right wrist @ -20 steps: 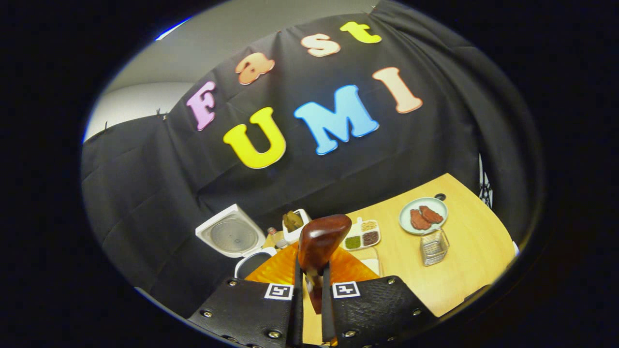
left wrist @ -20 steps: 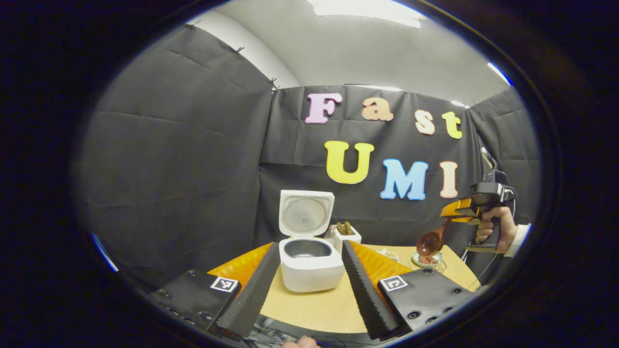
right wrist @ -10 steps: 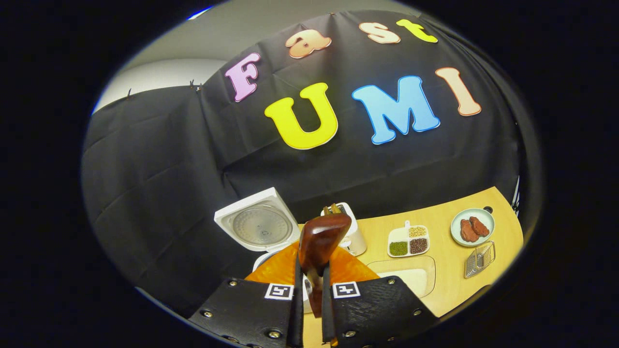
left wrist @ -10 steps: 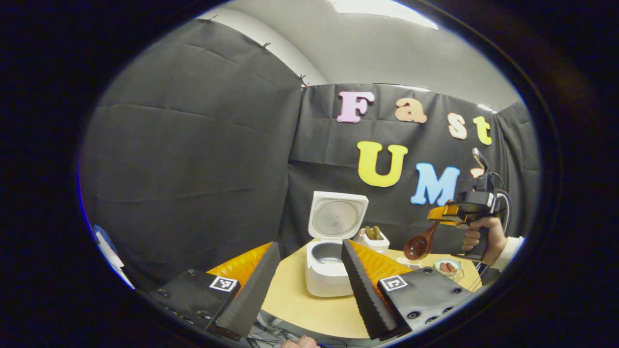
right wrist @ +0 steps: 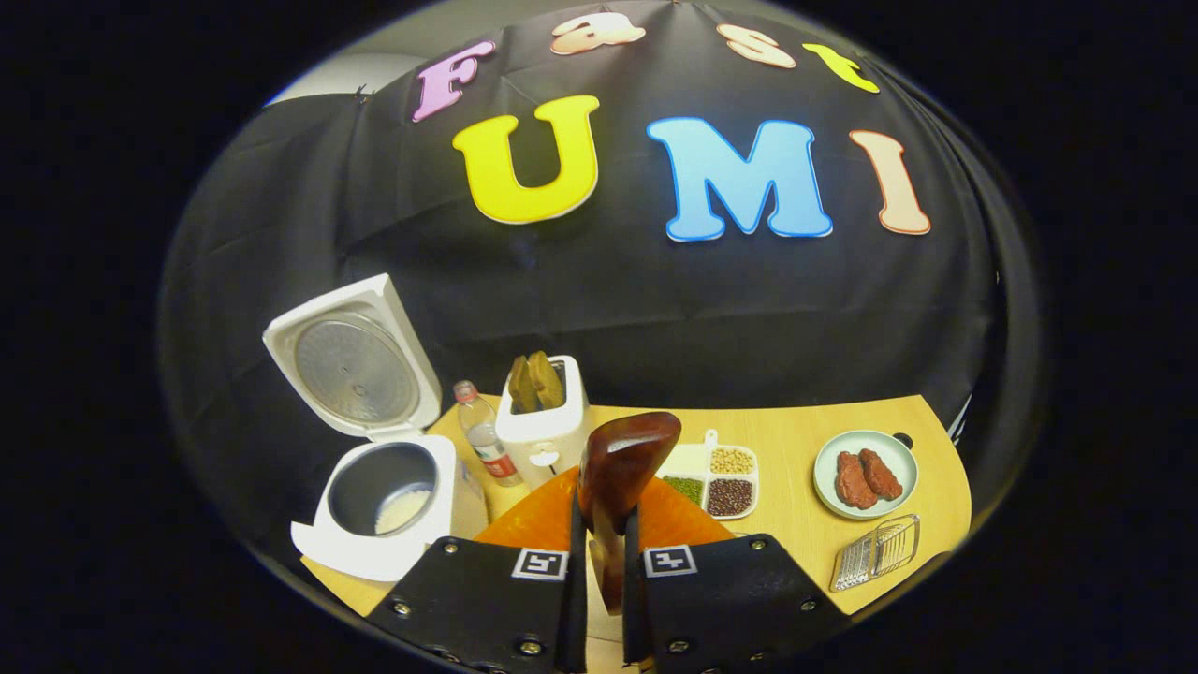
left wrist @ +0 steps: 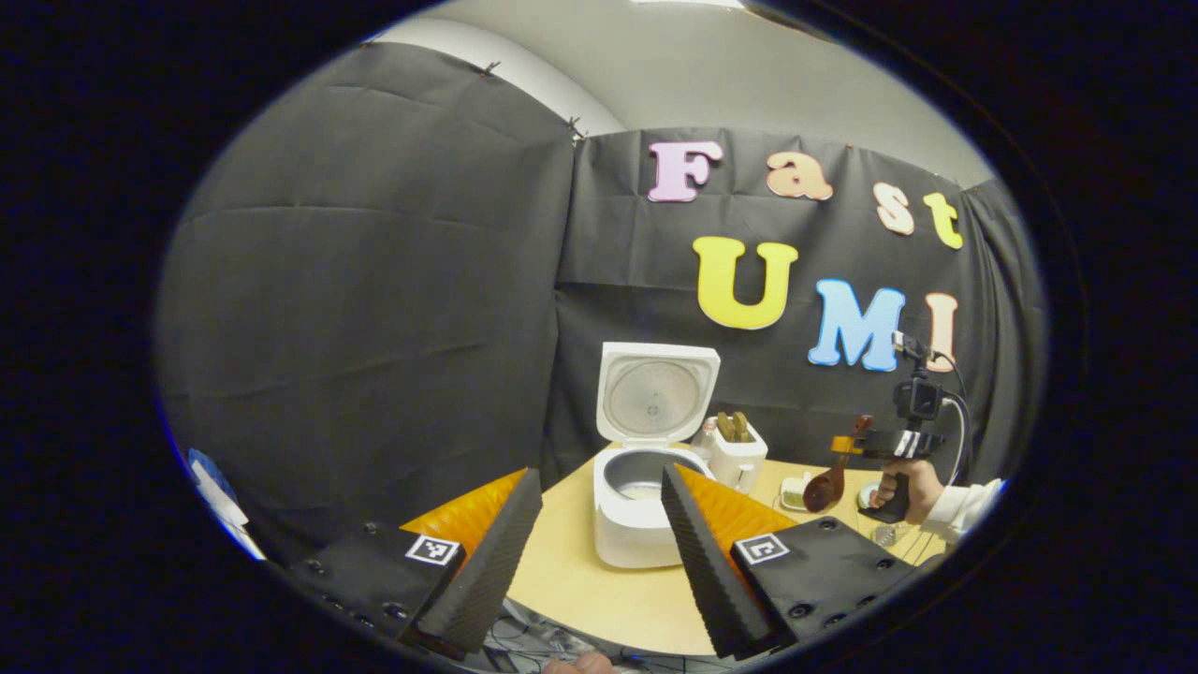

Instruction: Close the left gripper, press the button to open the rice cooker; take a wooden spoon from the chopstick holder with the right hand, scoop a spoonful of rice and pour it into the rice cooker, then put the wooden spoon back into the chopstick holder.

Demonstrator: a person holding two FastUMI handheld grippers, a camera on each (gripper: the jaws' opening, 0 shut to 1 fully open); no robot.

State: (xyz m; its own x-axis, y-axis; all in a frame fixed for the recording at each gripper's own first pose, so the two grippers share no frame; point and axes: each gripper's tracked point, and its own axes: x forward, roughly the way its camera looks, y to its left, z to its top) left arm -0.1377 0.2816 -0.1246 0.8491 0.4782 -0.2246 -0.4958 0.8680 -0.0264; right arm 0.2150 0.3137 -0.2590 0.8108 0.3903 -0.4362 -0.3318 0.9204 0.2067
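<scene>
The white rice cooker (left wrist: 644, 534) (right wrist: 374, 543) stands on the table with its lid (left wrist: 657, 398) (right wrist: 351, 360) up; a little white rice lies in its pot (right wrist: 402, 510). My left gripper (left wrist: 599, 477) hangs open in front of the cooker with nothing between its fingers. The white chopstick holder (left wrist: 737, 459) (right wrist: 546, 431), with wooden utensils in it, stands just right of the cooker. My right gripper (left wrist: 856, 445) (right wrist: 604, 534) is shut on the handle of the dark wooden spoon (left wrist: 826, 487) (right wrist: 622, 463). It hangs above the table, right of the holder, in a hand (left wrist: 908, 482).
A small bottle (right wrist: 482, 440) stands between cooker and holder. On the wooden table (right wrist: 796, 510) lie a divided dish of beans (right wrist: 721, 468), a plate with meat (right wrist: 866, 473) and a wire basket (right wrist: 875, 552). Black cloth walls close in behind and on the left.
My right gripper has come down and moved right, away from the cooker, with the spoon still in it. Its view has levelled toward the holder. The left gripper stayed open.
</scene>
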